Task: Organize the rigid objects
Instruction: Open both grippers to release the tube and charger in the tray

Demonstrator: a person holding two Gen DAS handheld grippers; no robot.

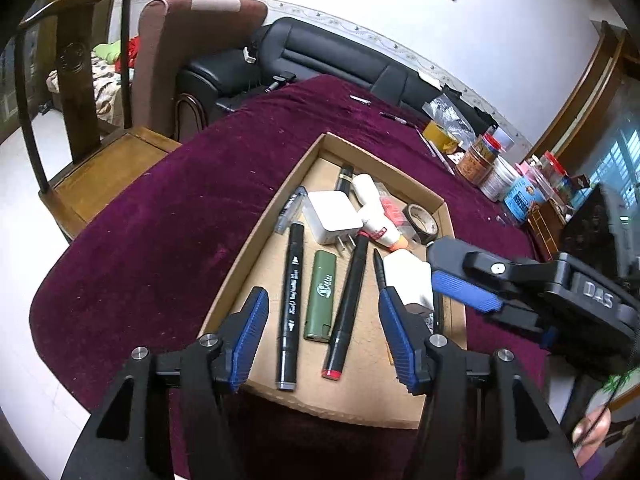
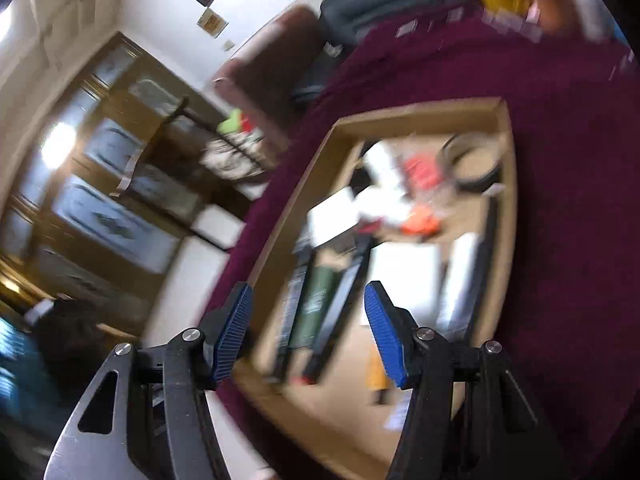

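Maroon tablecloth (image 1: 152, 208) under cardboard tray (image 1: 256, 236); both hand-held grippers (image 1: 320, 316) (image 2: 308, 320) open, empty.

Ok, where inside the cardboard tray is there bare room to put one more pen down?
The bare floor in the near corner of the cardboard tray, beside the red-tipped marker. The far half around the white charger and tape roll is crowded.

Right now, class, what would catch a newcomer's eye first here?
A shallow cardboard tray on the maroon tablecloth, with a green lighter lying between two black markers. Behind them lies a white charger. The open left hand-held gripper hovers at the tray's near edge.
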